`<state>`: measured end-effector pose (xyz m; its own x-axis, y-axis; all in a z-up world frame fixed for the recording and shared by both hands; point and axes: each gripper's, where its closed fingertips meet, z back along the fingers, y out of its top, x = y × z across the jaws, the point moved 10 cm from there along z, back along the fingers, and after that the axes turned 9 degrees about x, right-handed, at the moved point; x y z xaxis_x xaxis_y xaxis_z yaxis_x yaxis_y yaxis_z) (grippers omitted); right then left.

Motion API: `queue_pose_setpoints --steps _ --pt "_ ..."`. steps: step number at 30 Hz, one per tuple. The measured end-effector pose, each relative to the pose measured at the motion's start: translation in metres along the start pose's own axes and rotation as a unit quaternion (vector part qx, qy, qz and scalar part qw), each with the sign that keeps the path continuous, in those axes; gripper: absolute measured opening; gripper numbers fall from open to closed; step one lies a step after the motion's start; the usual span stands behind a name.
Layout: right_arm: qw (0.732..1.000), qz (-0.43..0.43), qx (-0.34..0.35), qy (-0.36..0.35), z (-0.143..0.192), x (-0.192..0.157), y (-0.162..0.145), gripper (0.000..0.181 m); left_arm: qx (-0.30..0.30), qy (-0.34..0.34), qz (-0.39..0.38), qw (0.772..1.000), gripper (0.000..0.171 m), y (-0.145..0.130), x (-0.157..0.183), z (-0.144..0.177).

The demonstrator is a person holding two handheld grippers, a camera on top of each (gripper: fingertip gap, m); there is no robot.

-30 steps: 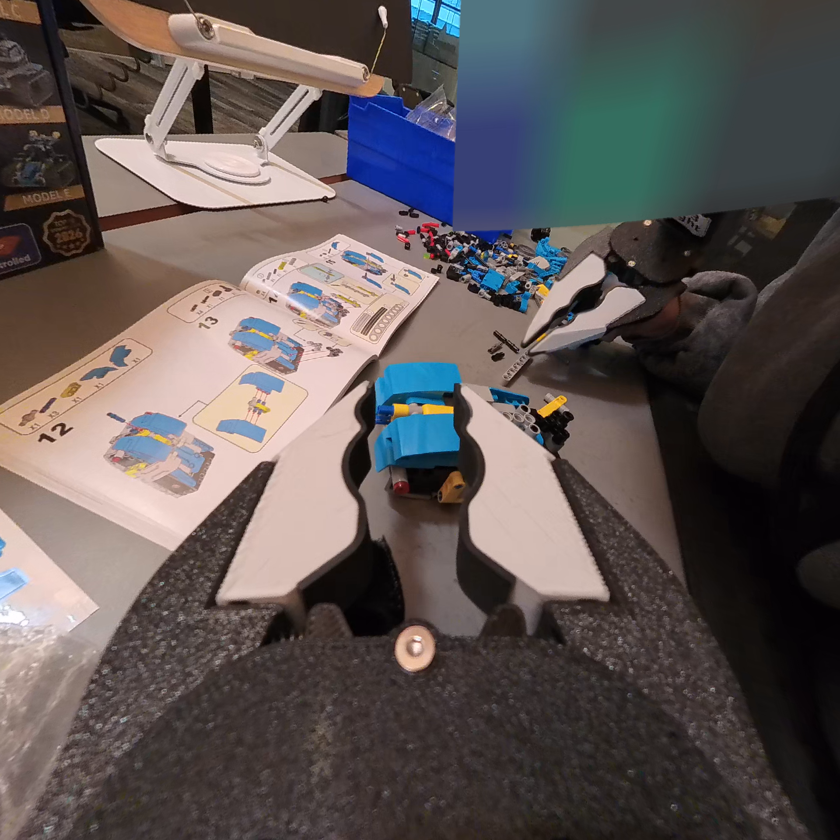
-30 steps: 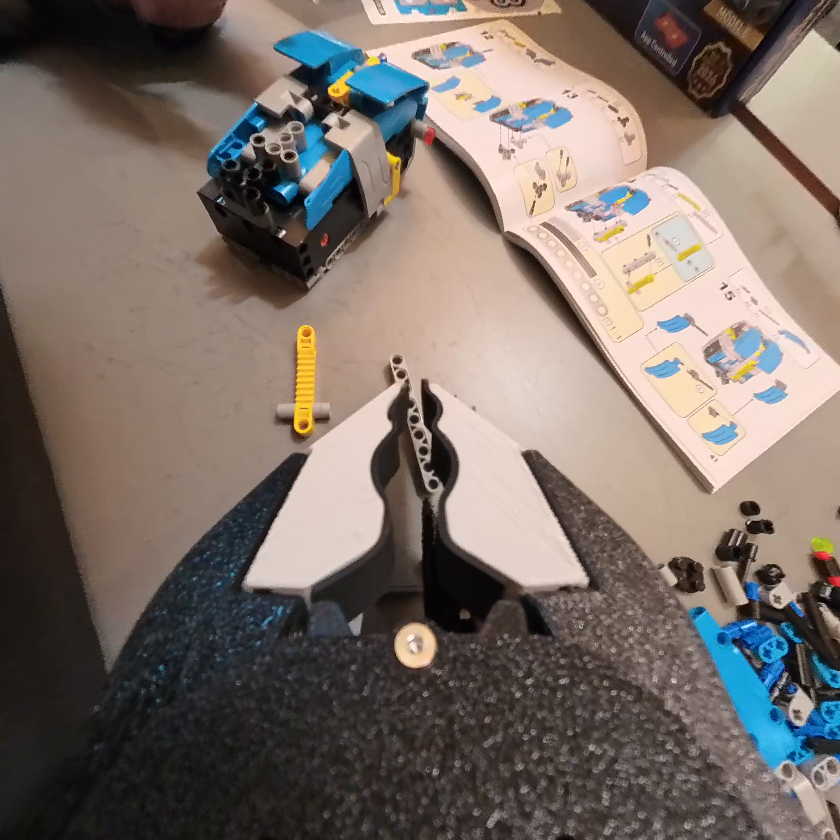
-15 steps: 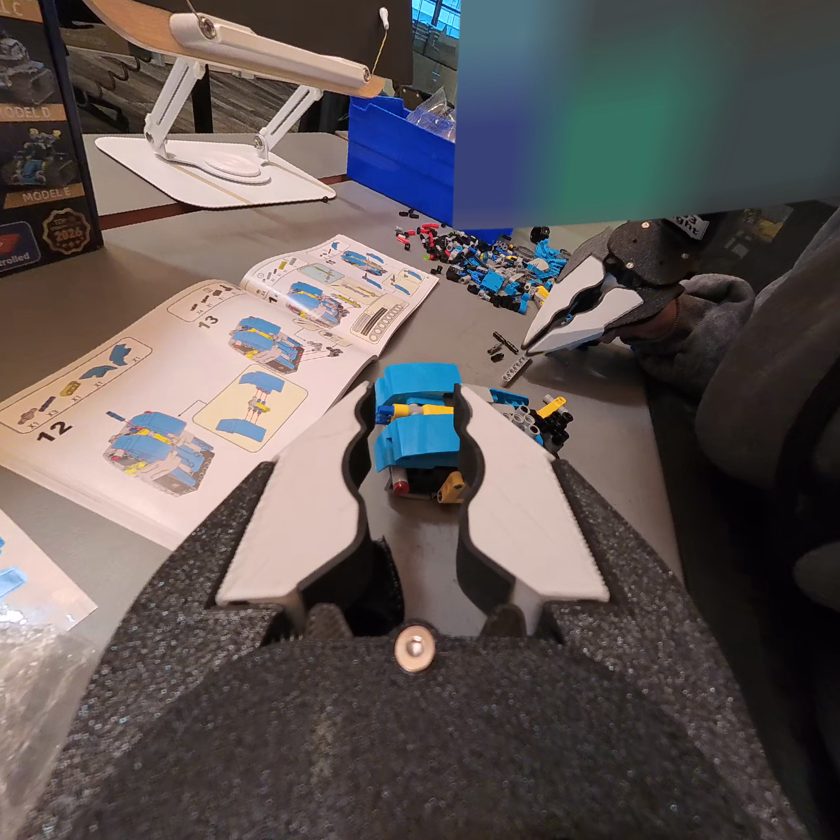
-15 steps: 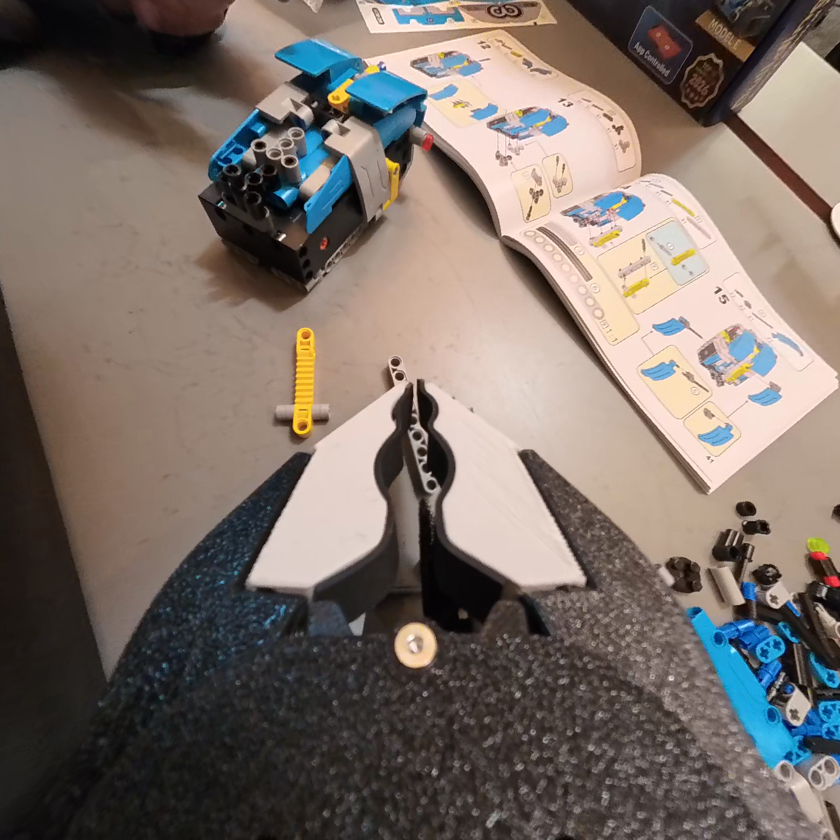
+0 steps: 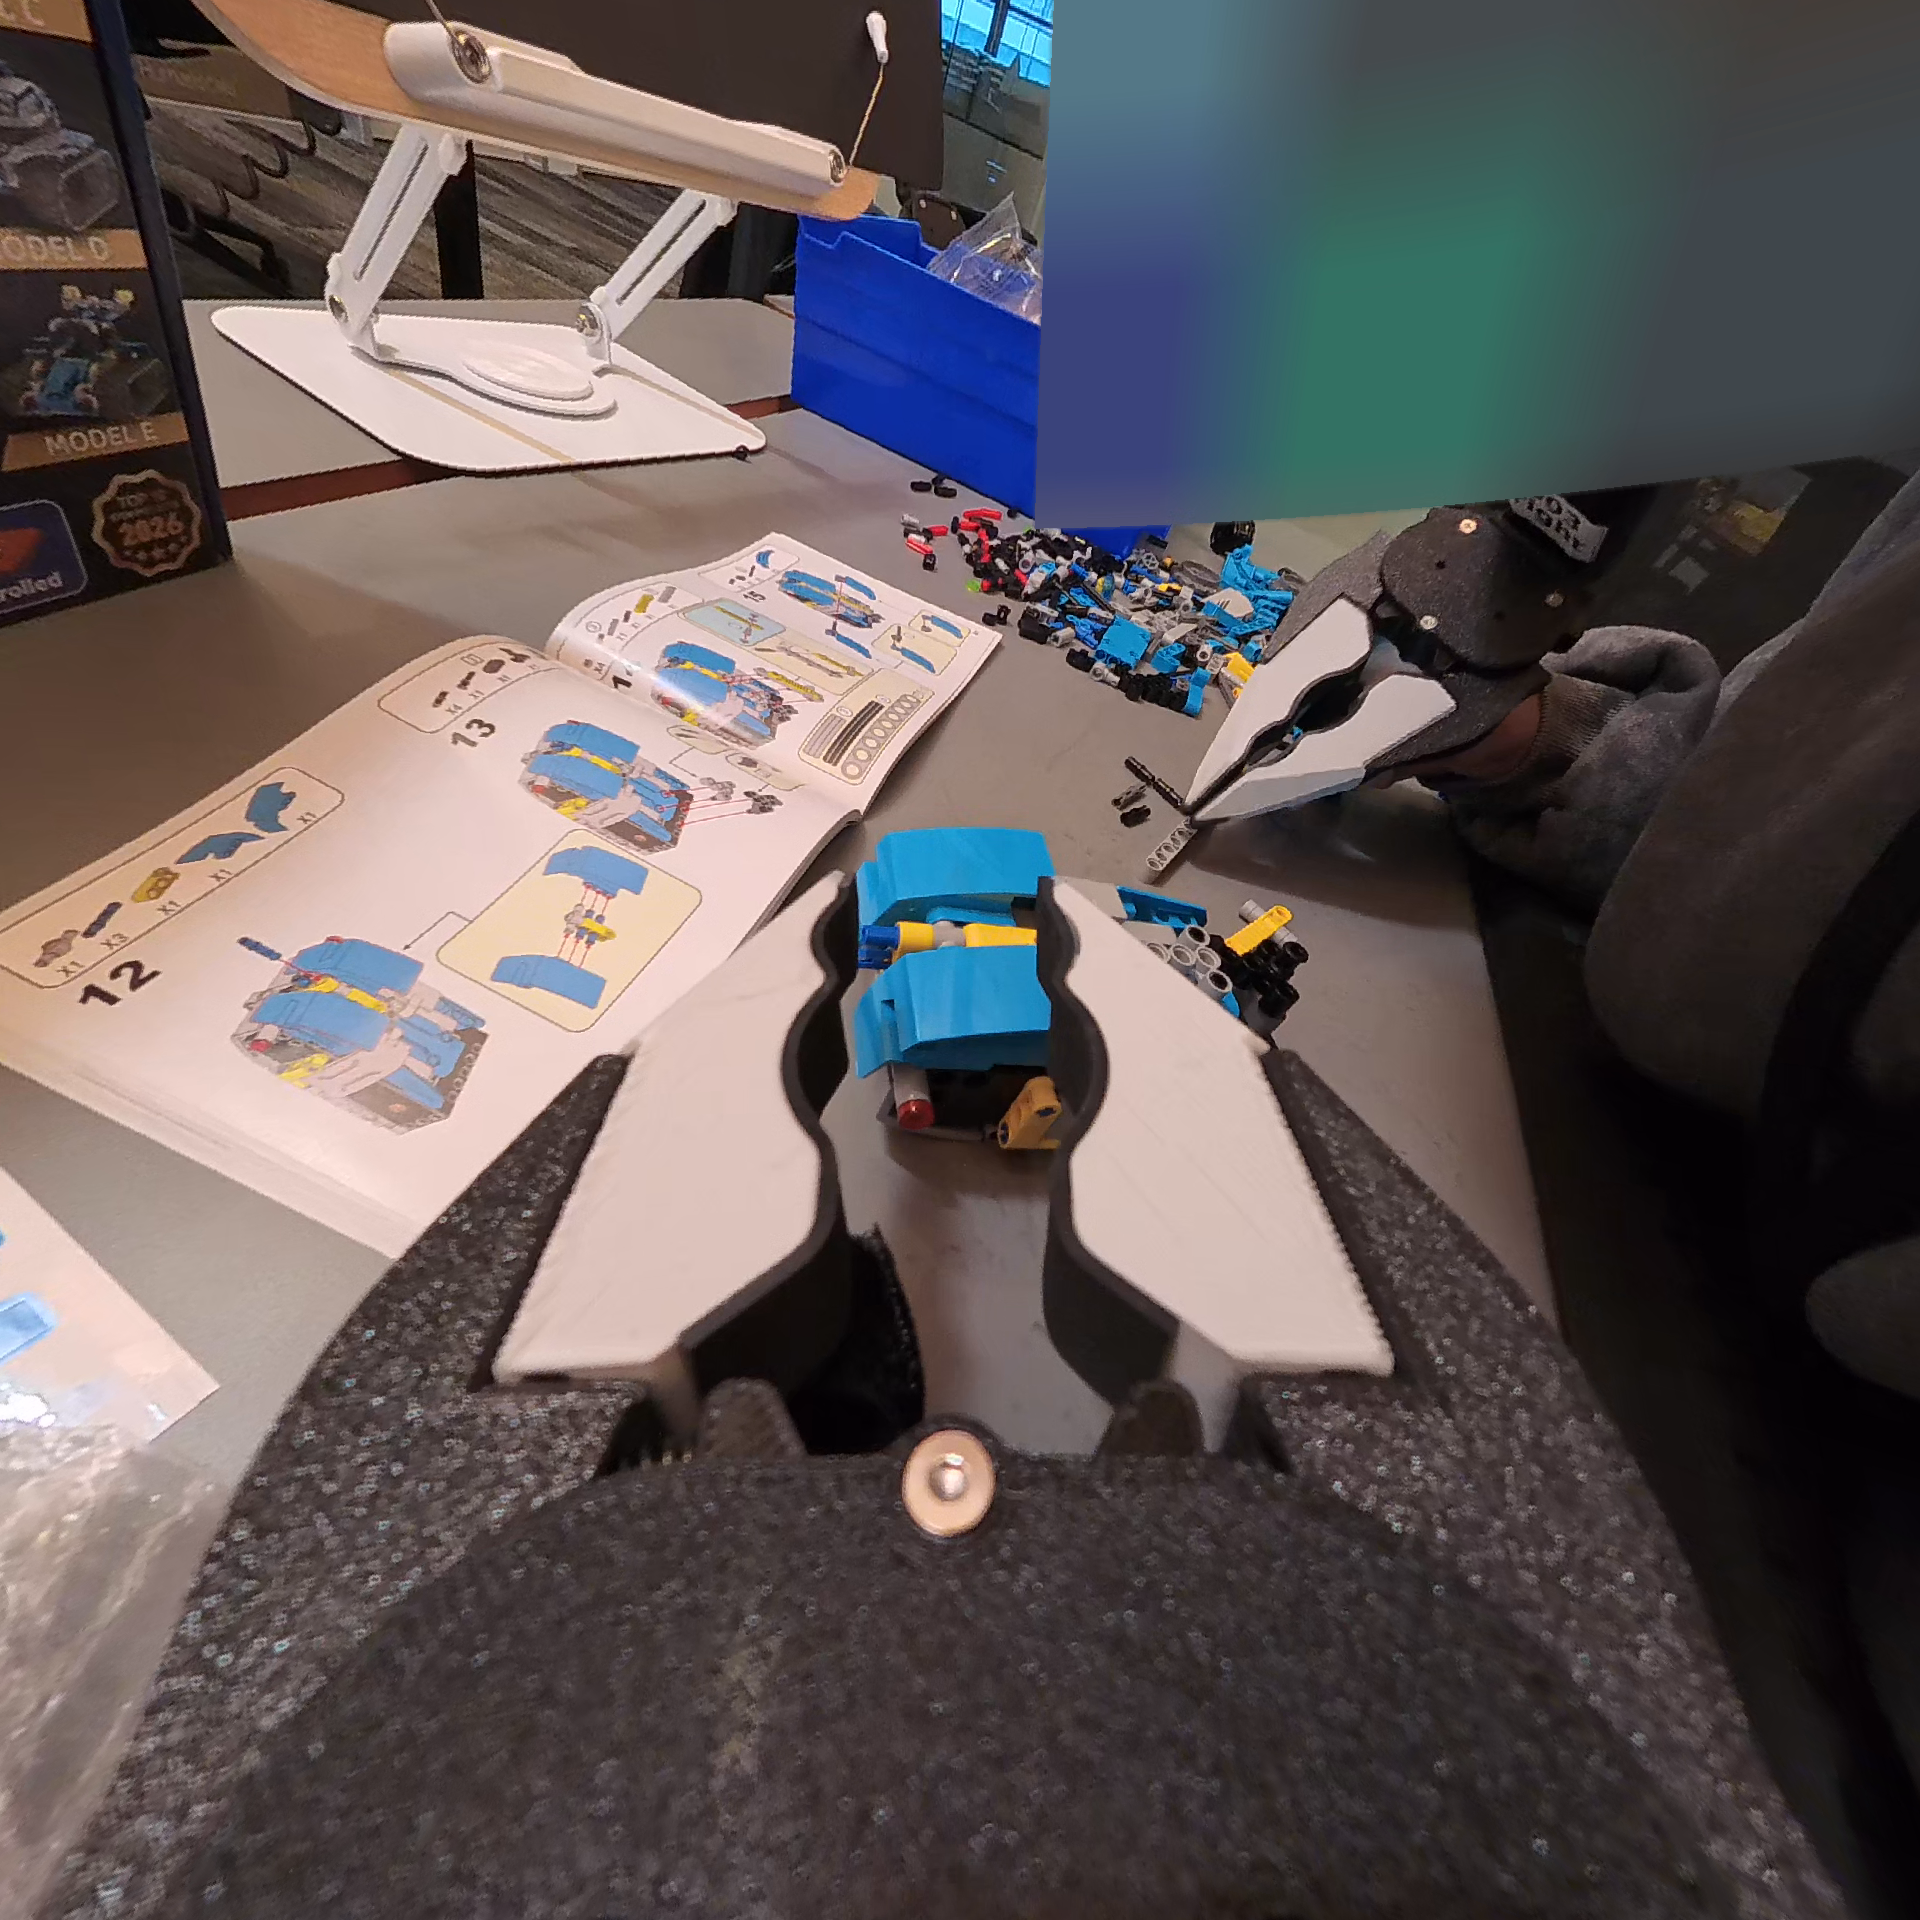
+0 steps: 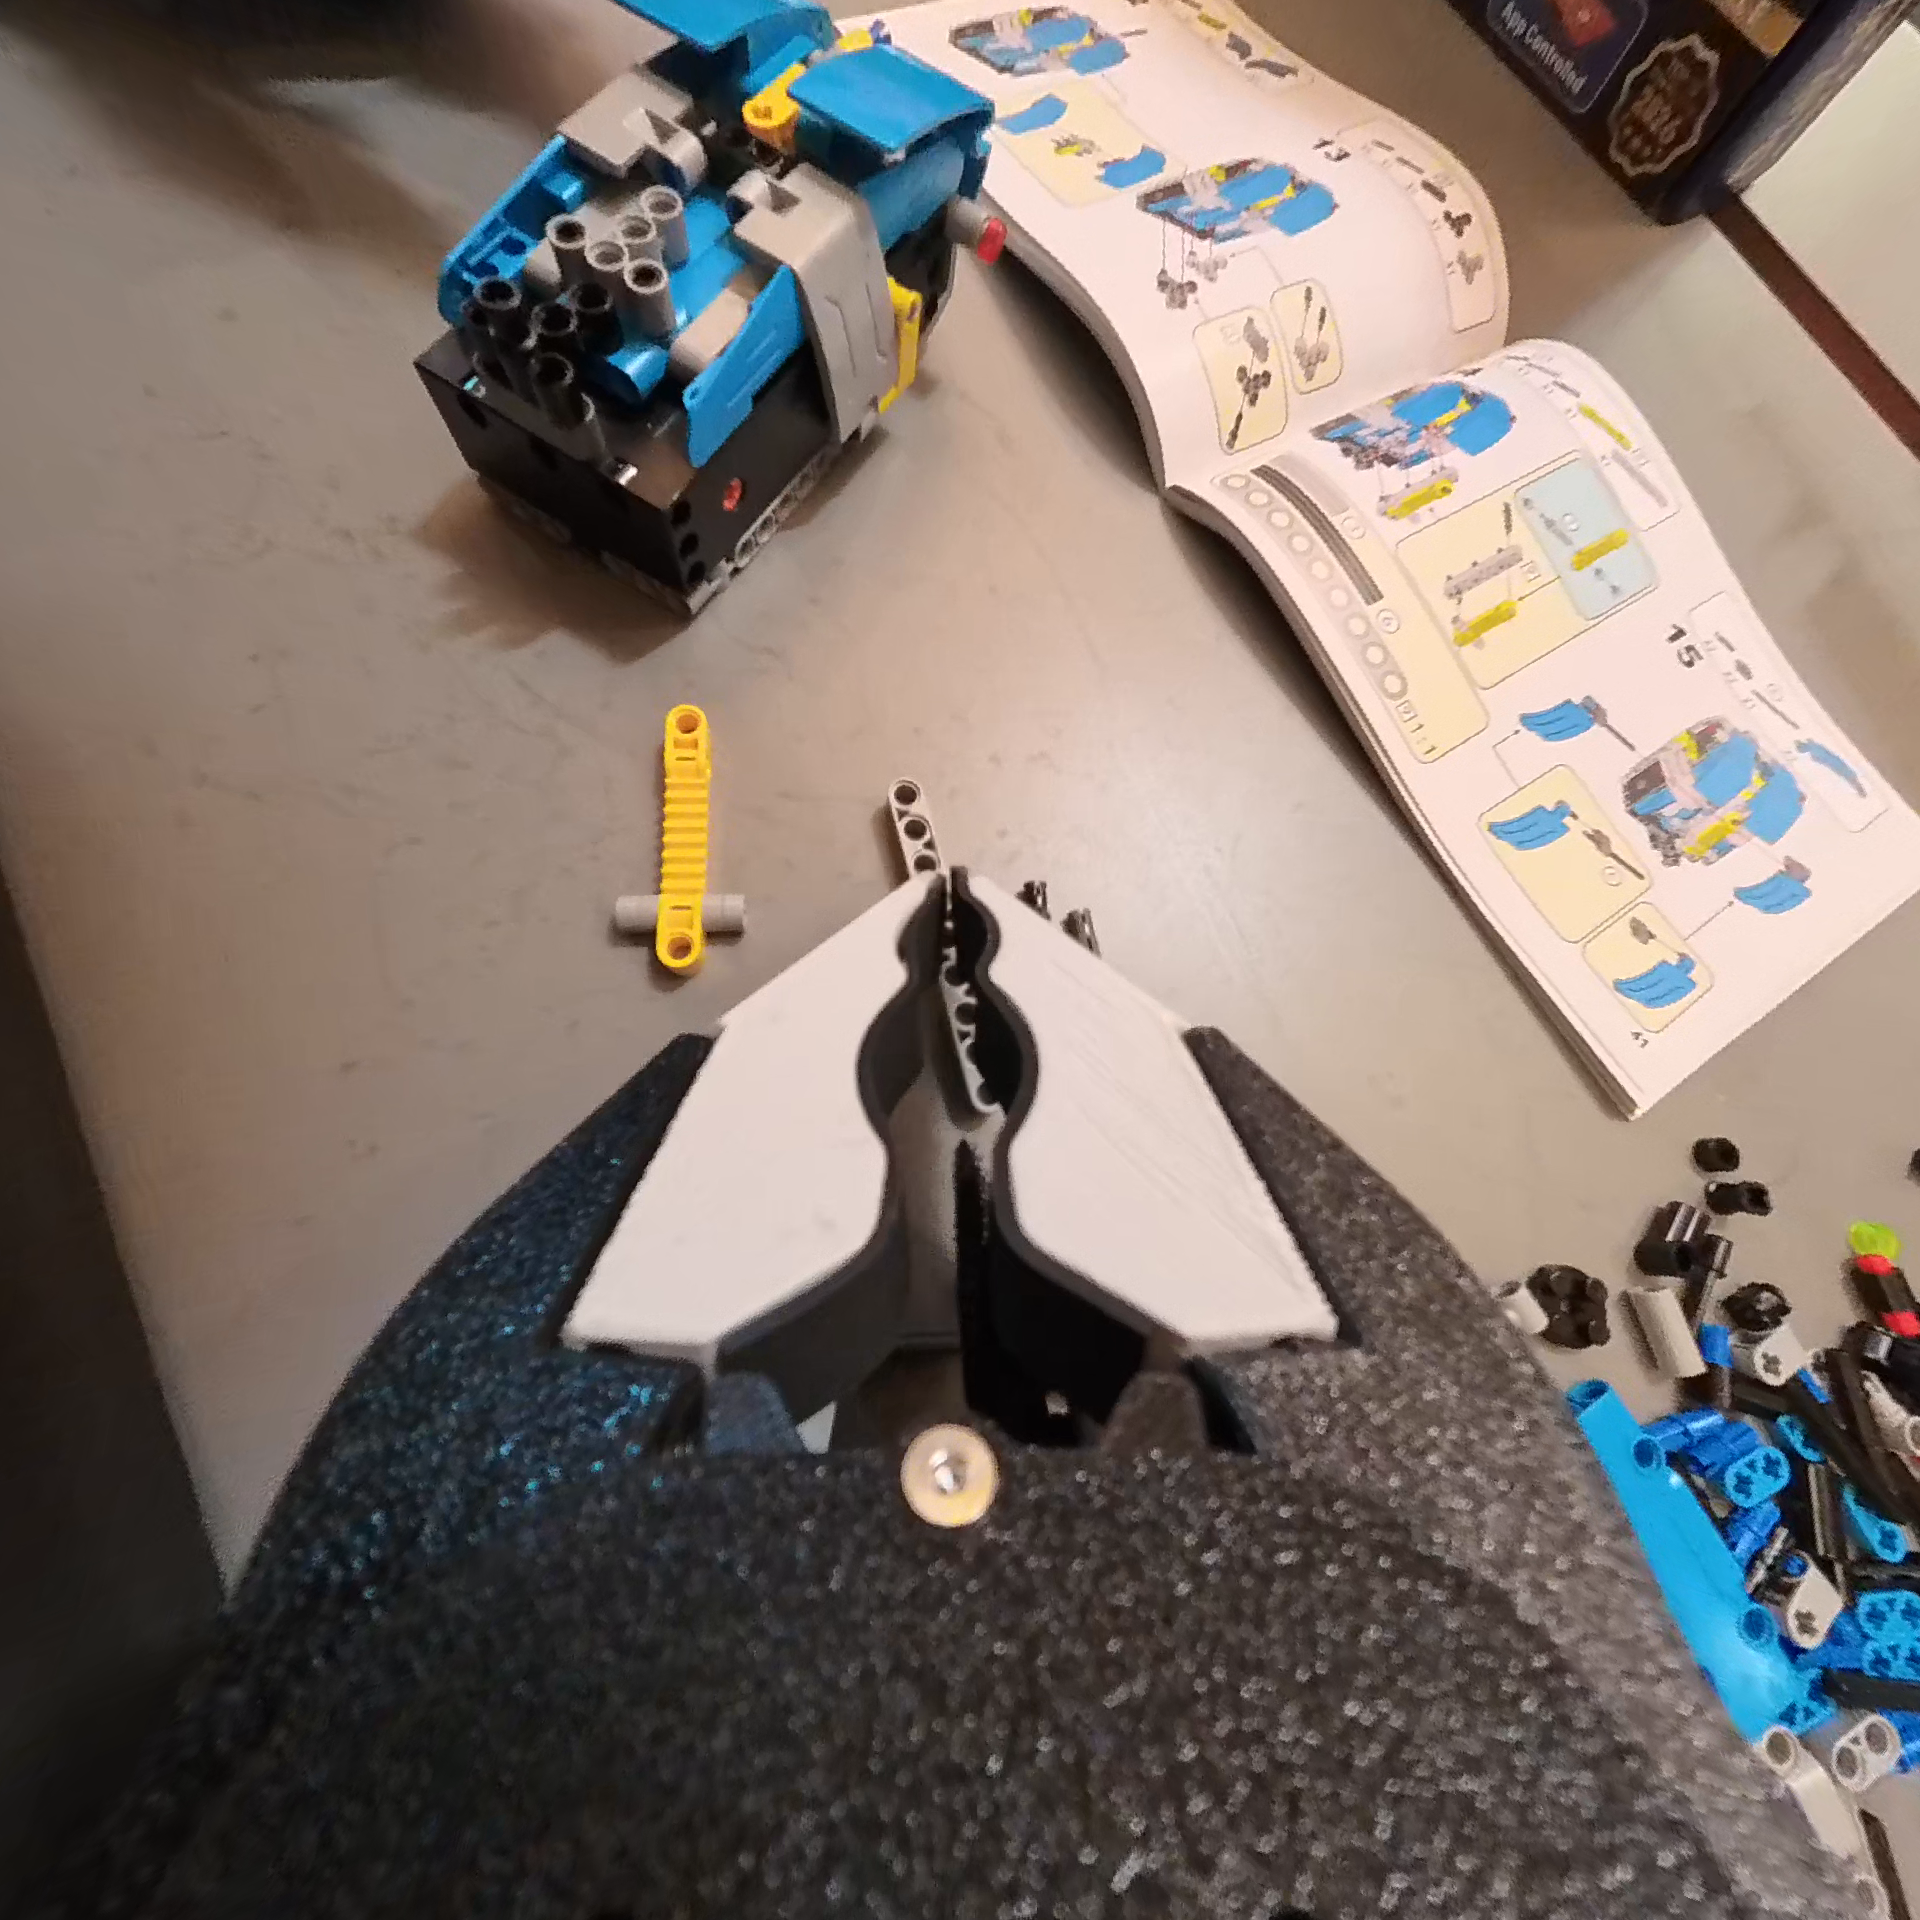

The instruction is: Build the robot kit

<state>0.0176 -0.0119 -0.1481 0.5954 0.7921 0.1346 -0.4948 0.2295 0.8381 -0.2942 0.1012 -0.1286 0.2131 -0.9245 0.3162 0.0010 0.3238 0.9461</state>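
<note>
A part-built blue, grey and black brick model [image 5: 951,997] stands on the grey table [image 5: 416,561]. My left gripper [image 5: 943,894] is open just behind it, with one finger showing on each side, and holds nothing. The model also shows in the right wrist view [image 6: 707,312], standing free. My right gripper [image 6: 948,883] is shut on a thin grey beam with holes [image 6: 912,831], whose far end sticks out past the tips. It also shows in the left wrist view [image 5: 1195,816], low over the table. A yellow toothed piece on a grey pin [image 6: 684,831] lies left of the beam.
An open instruction booklet [image 5: 520,831] lies left of the model, and also shows in the right wrist view [image 6: 1455,520]. A pile of loose parts [image 6: 1766,1455] lies at the right. A blue bin [image 5: 914,343], a white stand [image 5: 488,384] and a dark box [image 5: 83,312] stand behind. A person's grey sleeve [image 5: 1714,831] is at the right. My right fingertips sit around 20 cm from my left ones.
My right gripper's jaws have closed fully on the grey beam and it has moved slightly forward toward the model. The left gripper and the model have not moved.
</note>
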Motion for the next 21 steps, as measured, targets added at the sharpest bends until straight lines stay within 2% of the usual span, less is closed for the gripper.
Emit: queue_pose_setpoints --steps 21 --pt "1.000 -0.007 0.003 0.001 0.0002 0.0010 0.0001 0.000 0.000 -0.002 0.000 1.000 0.034 -0.0010 -0.0012 -0.0014"
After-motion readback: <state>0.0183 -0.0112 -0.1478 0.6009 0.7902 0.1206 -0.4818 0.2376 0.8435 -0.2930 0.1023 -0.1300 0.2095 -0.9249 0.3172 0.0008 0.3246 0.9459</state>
